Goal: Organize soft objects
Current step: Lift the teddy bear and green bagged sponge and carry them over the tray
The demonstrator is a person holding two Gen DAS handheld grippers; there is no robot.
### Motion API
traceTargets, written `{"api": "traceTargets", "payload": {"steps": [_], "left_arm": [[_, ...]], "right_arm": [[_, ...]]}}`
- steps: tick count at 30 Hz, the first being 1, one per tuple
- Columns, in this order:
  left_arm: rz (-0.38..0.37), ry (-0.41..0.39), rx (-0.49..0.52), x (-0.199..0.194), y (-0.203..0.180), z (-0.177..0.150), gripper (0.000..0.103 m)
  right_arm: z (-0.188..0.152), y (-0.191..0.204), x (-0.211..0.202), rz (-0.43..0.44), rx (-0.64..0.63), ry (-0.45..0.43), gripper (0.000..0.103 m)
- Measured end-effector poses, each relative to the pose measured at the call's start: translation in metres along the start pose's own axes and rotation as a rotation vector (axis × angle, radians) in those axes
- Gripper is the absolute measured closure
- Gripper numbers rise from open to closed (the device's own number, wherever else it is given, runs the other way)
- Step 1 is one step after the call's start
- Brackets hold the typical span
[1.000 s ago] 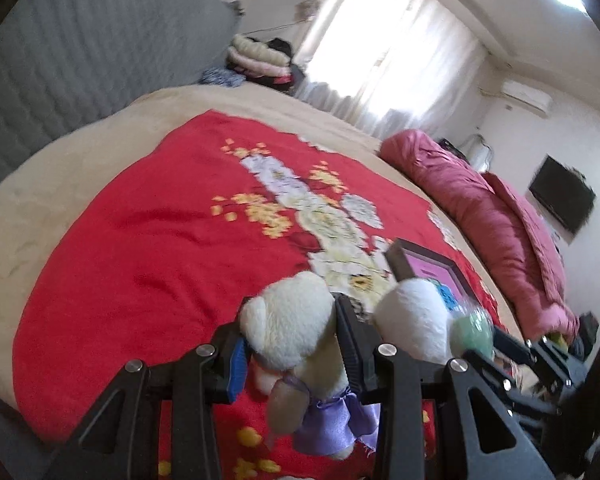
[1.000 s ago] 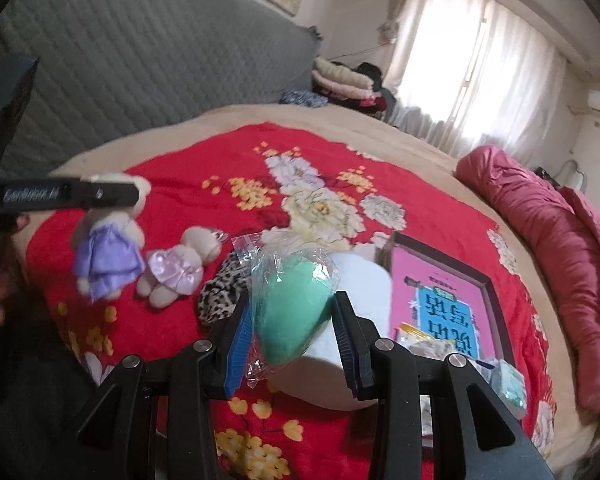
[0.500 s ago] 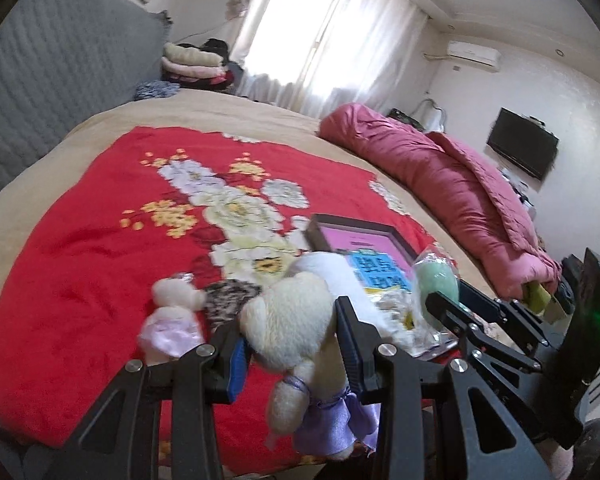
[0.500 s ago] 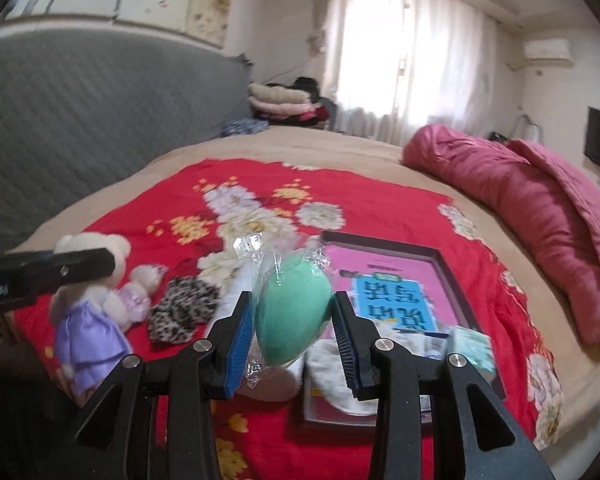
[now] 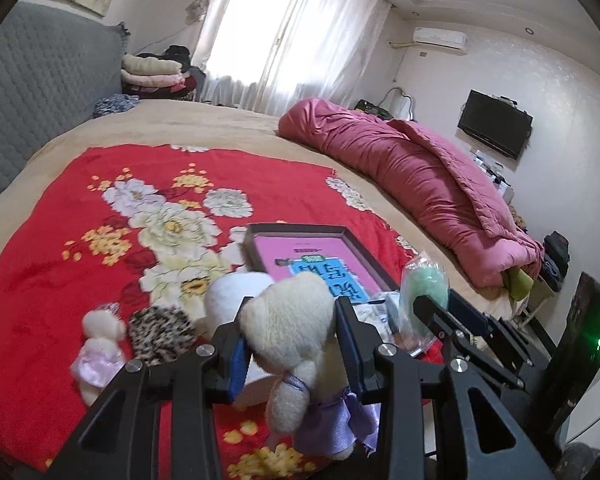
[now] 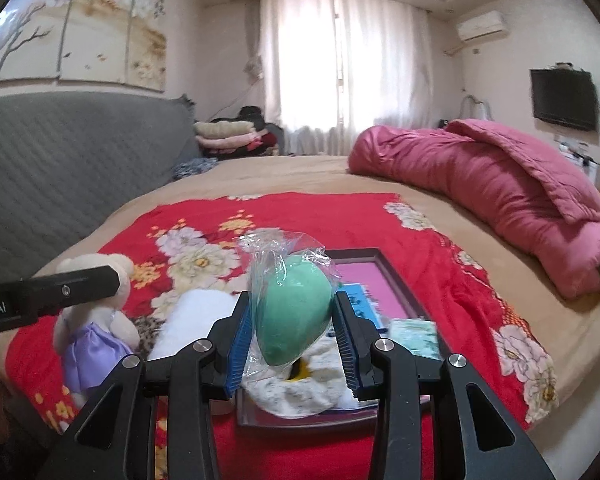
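The left gripper (image 5: 290,350) pinches the head of a cream teddy bear (image 5: 296,328) in a purple dress, held above the near edge of the red blanket (image 5: 60,220). The right gripper (image 6: 292,330) squeezes a green sponge (image 6: 294,312) in clear wrap above the tray (image 6: 376,258) near the blanket's near edge. Only the left view shows a small pink-dressed bear (image 5: 98,346) lying beside a leopard-print scrunchie (image 5: 160,330). Only the right view shows a patterned cloth (image 6: 300,388) in the tray.
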State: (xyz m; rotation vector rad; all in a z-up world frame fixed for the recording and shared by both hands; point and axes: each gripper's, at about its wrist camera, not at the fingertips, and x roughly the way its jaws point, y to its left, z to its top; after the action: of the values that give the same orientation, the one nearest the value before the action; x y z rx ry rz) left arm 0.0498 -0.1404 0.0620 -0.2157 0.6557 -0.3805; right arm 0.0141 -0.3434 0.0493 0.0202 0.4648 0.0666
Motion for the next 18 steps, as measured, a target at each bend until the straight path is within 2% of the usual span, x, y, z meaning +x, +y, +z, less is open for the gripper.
{"api": "traceTargets", "payload": {"steps": [6,18], "left_arm": [[-0.021,0.015,0.041,0.022,-0.024,0.008,0.064],[-0.078,0.143,0.053,0.093,-0.044,0.002,0.064]], "right_arm": [[-0.002,-0.024,-0.001,-0.045,0.047,-0.014,0.063],[-0.01,-0.052,0.009,-0.068,0.104,0.011,0.063]]}}
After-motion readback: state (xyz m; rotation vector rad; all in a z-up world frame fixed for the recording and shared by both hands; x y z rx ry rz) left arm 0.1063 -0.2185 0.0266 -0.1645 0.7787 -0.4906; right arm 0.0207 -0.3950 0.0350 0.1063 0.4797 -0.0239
